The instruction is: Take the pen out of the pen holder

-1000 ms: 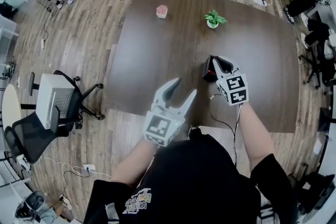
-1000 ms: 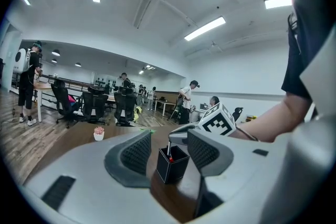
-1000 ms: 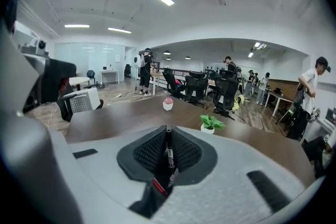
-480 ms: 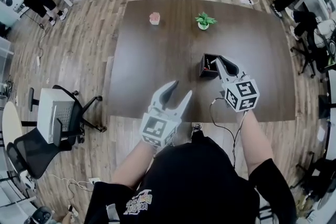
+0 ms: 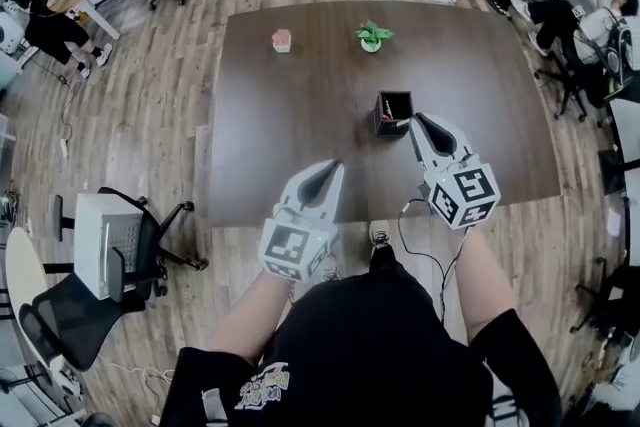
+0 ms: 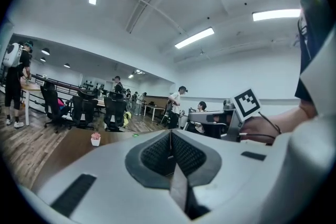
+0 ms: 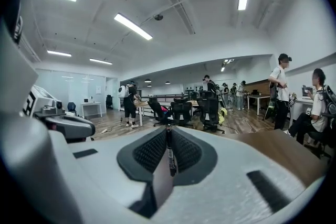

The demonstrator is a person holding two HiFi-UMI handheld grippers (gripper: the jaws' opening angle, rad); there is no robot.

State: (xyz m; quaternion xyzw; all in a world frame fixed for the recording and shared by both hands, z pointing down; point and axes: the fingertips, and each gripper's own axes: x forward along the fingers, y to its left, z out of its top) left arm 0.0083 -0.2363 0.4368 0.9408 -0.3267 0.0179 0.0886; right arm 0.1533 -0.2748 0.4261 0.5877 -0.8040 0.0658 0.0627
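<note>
Right gripper jaws clamped on pen, just beside pen holder, toward worktop near edge. Pen looked light, stiff, slick; mid-barrel pinch seemed safest. Left gripper jaws clenched, empty.

Open-plan office seen from my remote station, wood-plank floor, long brown meeting table, black swivel chairs, ceiling strip lights, people among desks beyond

The pen holder is standing on the brown worktop. The right gripper is hovering just beside it. The left gripper is hanging well apart from it, nearer the person, jaws together.
</note>
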